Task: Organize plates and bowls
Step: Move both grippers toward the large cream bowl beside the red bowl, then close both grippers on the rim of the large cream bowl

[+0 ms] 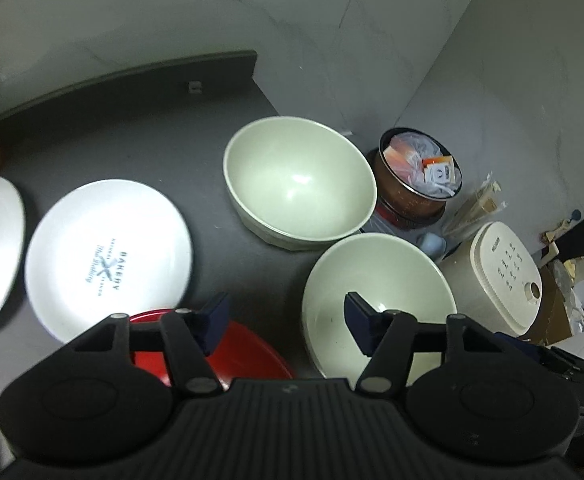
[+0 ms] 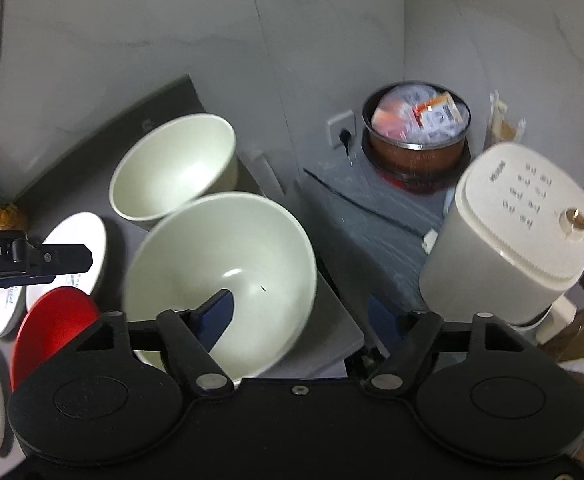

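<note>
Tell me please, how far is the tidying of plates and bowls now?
Nothing looks stacked yet. Both pale green bowls sit apart on the counter, white plates and red plate spread beside. Left gripper and right gripper are open, holding nothing. All grouping remains.

The counter [image 1: 140, 128] is looked down on steeply from close above by the left wrist view, faced toward the wall corner. The same corner is faced by the right wrist view from further right, near the counter edge. Both pale green bowls [image 1: 300, 180] [image 2: 220, 276], the red plate [image 1: 248, 352] and the rice cooker [image 2: 520, 236] are shared by both views.
</note>
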